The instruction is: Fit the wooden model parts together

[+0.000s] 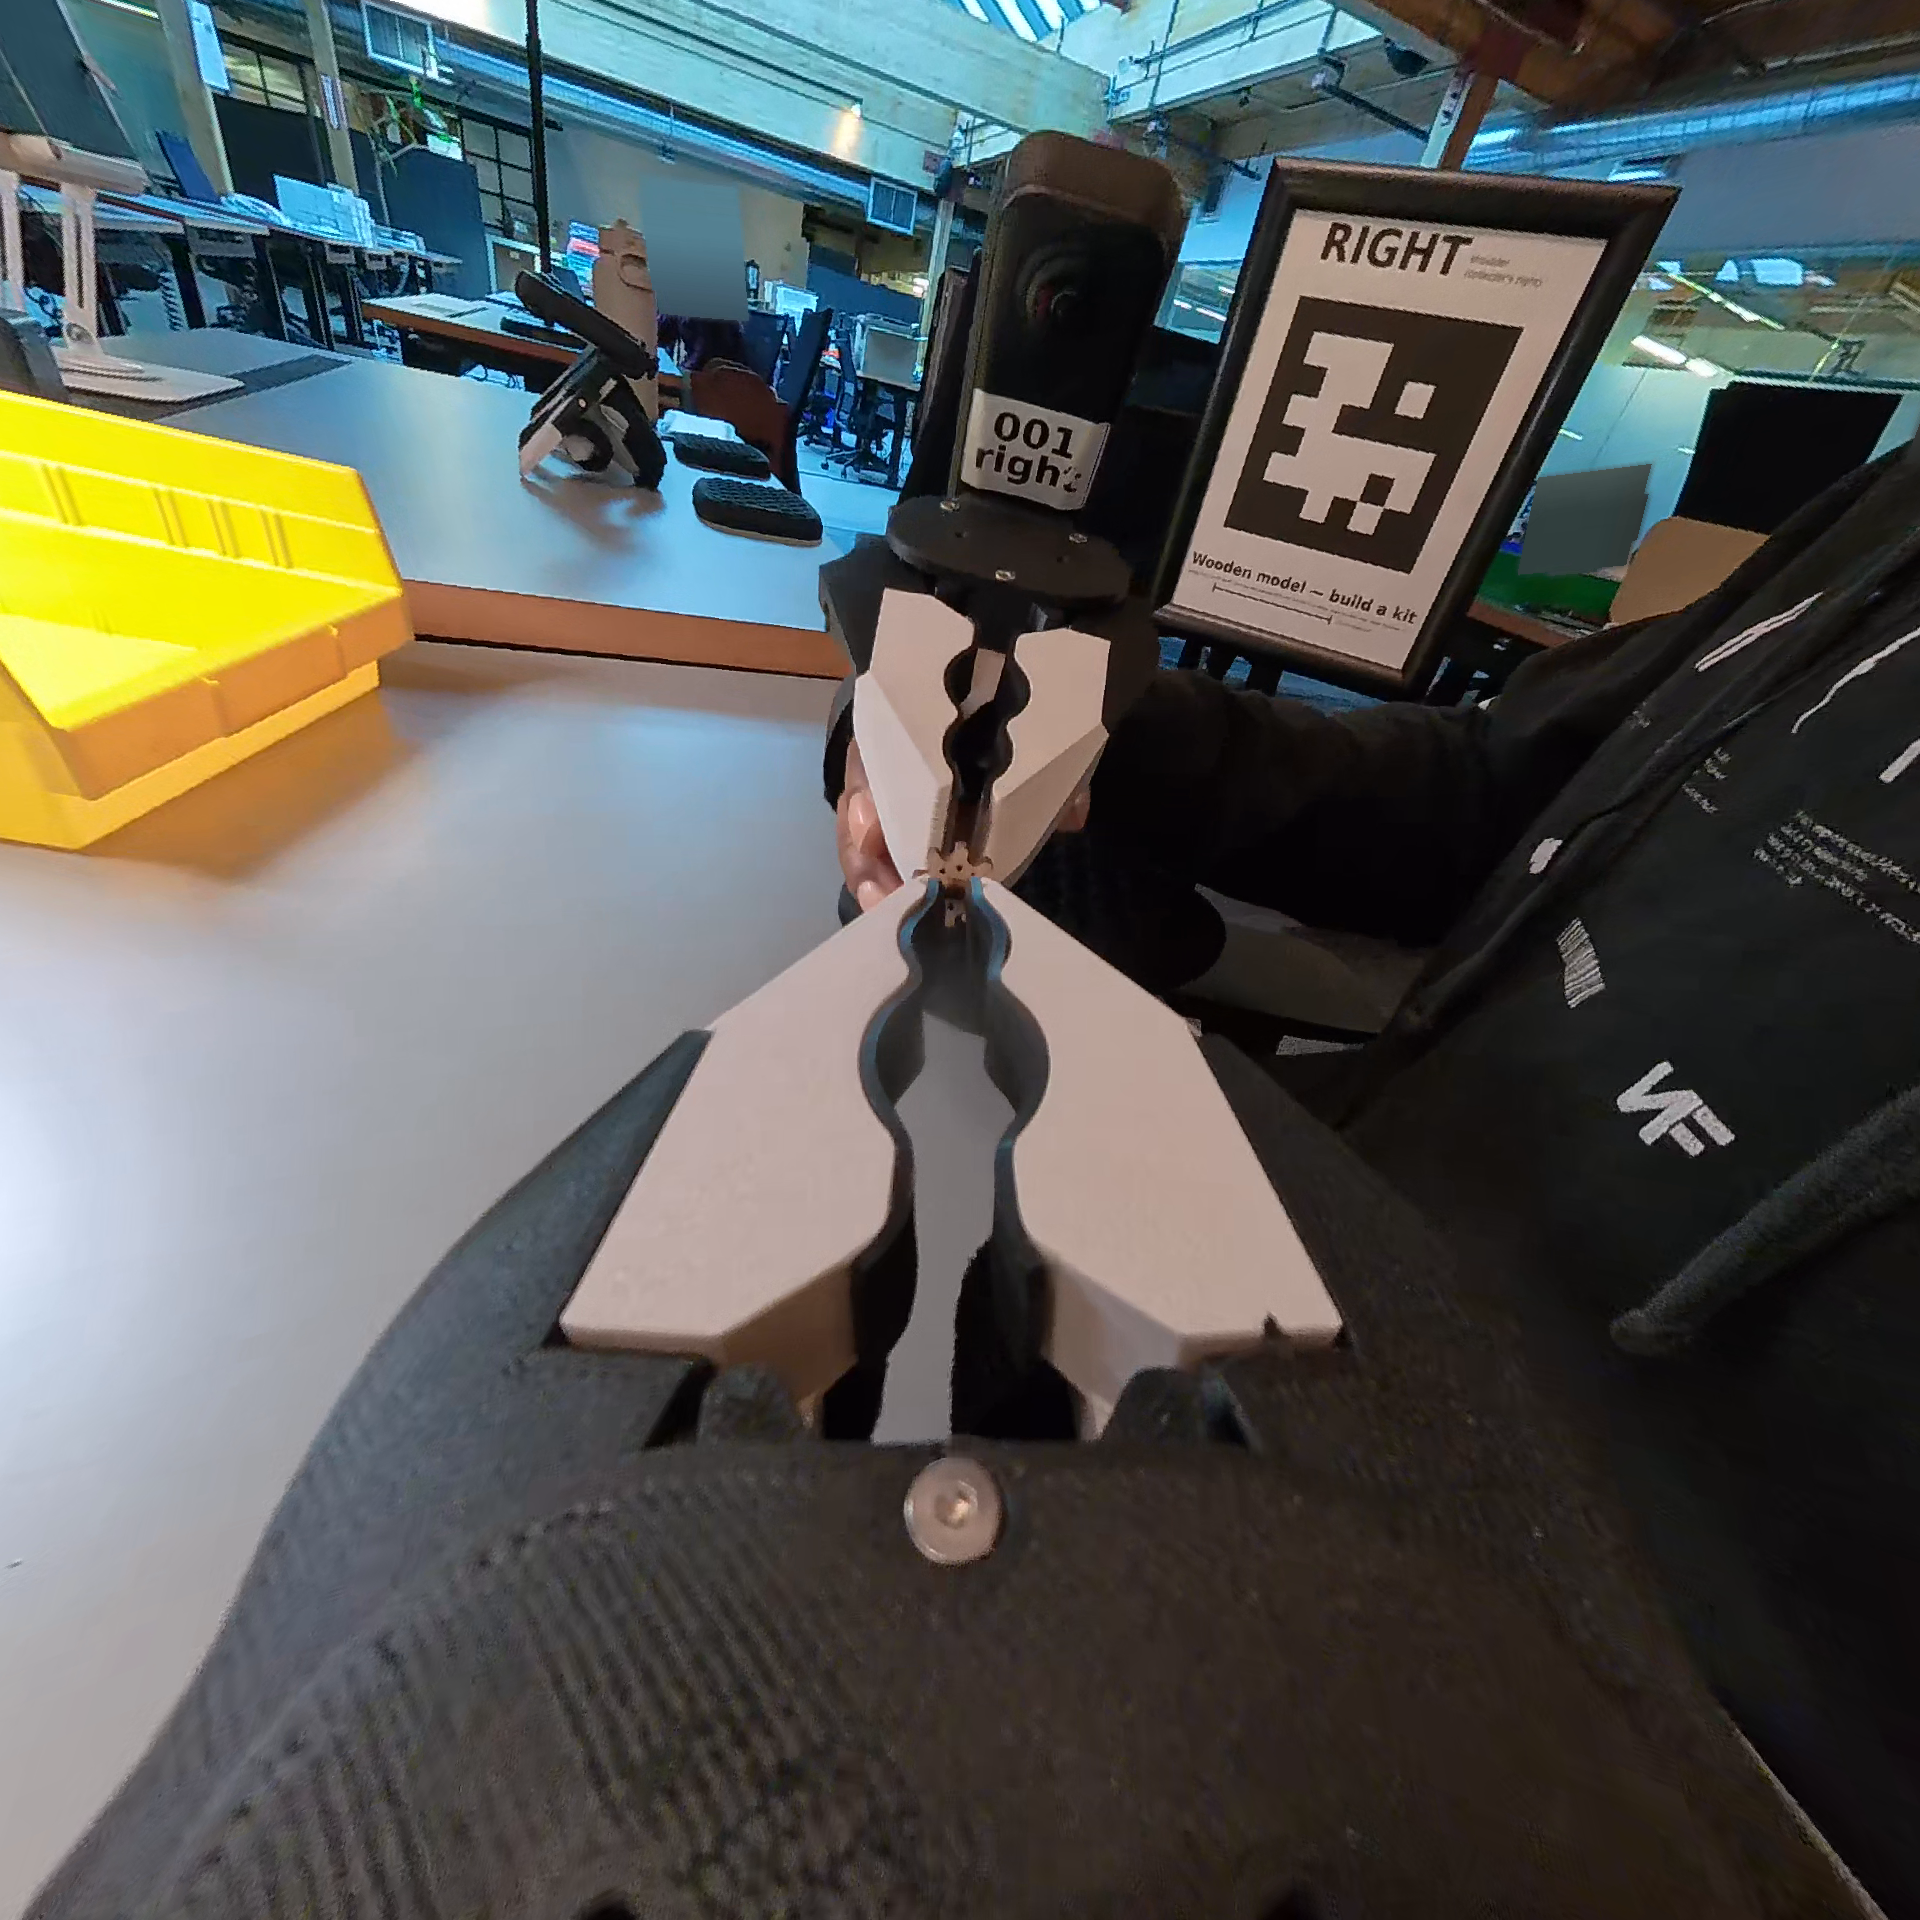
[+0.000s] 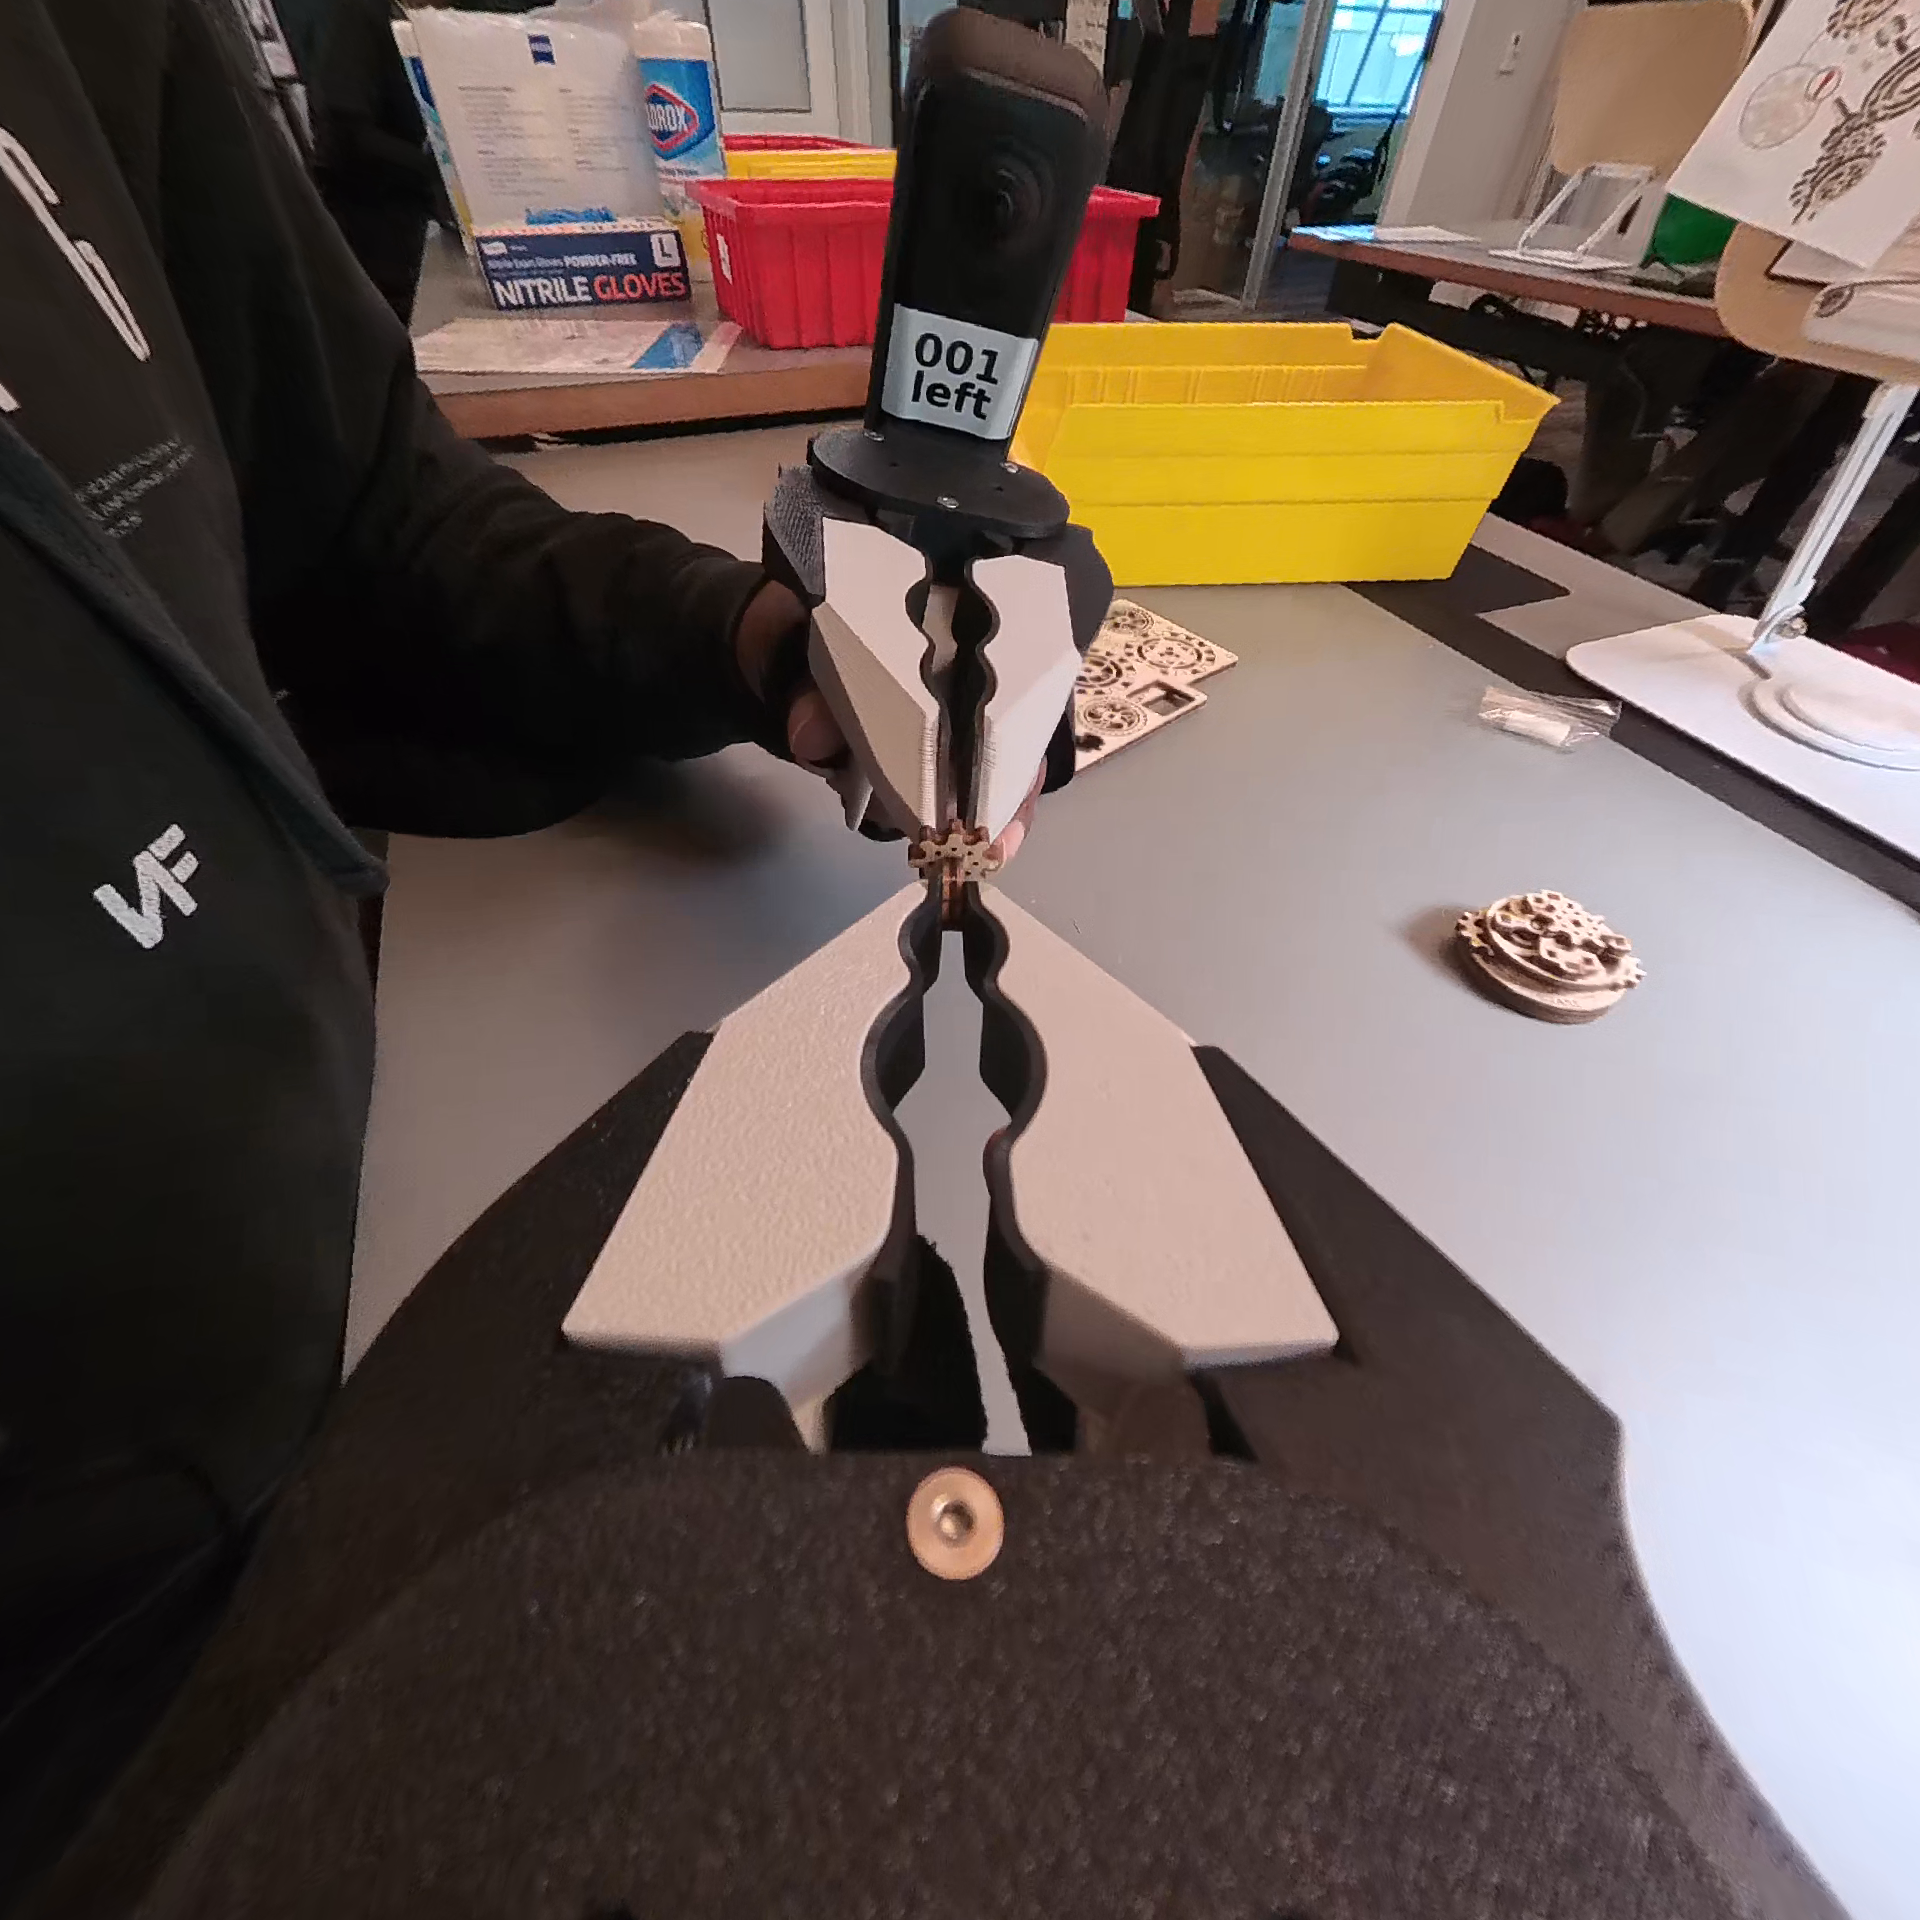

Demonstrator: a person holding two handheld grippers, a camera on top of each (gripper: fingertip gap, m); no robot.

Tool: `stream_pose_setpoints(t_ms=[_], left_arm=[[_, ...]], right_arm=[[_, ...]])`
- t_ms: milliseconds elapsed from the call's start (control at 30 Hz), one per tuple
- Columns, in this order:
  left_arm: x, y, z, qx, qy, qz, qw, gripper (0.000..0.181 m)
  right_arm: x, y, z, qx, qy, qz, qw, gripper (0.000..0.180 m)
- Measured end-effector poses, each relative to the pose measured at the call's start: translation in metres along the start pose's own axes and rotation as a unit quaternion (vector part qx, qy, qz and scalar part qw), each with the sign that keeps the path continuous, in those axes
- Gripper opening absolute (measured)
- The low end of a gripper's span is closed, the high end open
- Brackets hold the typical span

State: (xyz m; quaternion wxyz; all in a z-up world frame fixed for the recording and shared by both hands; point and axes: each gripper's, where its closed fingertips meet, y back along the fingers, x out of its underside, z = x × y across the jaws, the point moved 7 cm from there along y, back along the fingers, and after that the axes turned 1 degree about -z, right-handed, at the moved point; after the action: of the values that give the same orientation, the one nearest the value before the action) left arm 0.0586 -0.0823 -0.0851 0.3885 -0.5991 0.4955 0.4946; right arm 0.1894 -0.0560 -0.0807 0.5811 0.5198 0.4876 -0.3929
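My left gripper (image 1: 954, 891) and right gripper (image 2: 954, 896) point tip to tip above the grey table (image 2: 1299, 1143). A small toothed wooden part (image 2: 956, 854) sits between the two pairs of tips; it also shows in the left wrist view (image 1: 954, 864). A thin wooden piece (image 2: 950, 912) is pinched edge-on in my right gripper. A small sliver of wood (image 1: 954, 912) shows between my left gripper's fingers. Both grippers are shut. I cannot tell which one carries the toothed part. The right gripper (image 1: 956, 847) faces the left wrist camera, and the left gripper (image 2: 954, 826) faces the right wrist camera.
An assembled wooden gear model (image 2: 1548, 961) lies on the table to the right. A laser-cut wooden sheet (image 2: 1143, 675) lies behind the left gripper. Nearby are a yellow bin (image 2: 1278, 468), a small plastic bag (image 2: 1548, 717), a white stand base (image 2: 1766, 696) and a framed sign (image 1: 1382, 416). Less than 4 cm separates the two grippers' tips. The assembled wooden gear model (image 2: 1548, 961) is about 25 cm from both grippers' fingertips.
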Motion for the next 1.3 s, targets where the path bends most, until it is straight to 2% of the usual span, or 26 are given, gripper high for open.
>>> stream_pose_setpoints(t_ms=[100, 367, 600, 833, 1300], left_arm=[[-0.004, 0.002, 0.000, 0.002, 0.002, -0.005, 1.000, 0.011], [-0.007, 0.004, 0.003, -0.037, -0.022, 0.015, 0.999, 0.005], [-0.007, 0.008, 0.010, -0.074, -0.028, 0.007, 0.997, 0.015], [-0.007, 0.016, 0.017, -0.089, -0.026, 0.007, 0.996, 0.010], [0.001, 0.017, 0.022, -0.092, -0.006, 0.014, 0.996, 0.005]], right_arm=[[-0.002, 0.000, -0.004, -0.003, -0.003, -0.013, 1.000, 0.001], [-0.003, -0.003, -0.016, -0.032, -0.007, -0.045, 0.998, 0.001], [0.004, -0.005, -0.037, -0.066, -0.035, -0.086, 0.994, 0.001], [0.002, -0.019, -0.046, -0.110, -0.032, -0.077, 0.990, 0.001], [0.009, -0.029, -0.048, -0.126, -0.008, -0.028, 0.992, 0.000]])
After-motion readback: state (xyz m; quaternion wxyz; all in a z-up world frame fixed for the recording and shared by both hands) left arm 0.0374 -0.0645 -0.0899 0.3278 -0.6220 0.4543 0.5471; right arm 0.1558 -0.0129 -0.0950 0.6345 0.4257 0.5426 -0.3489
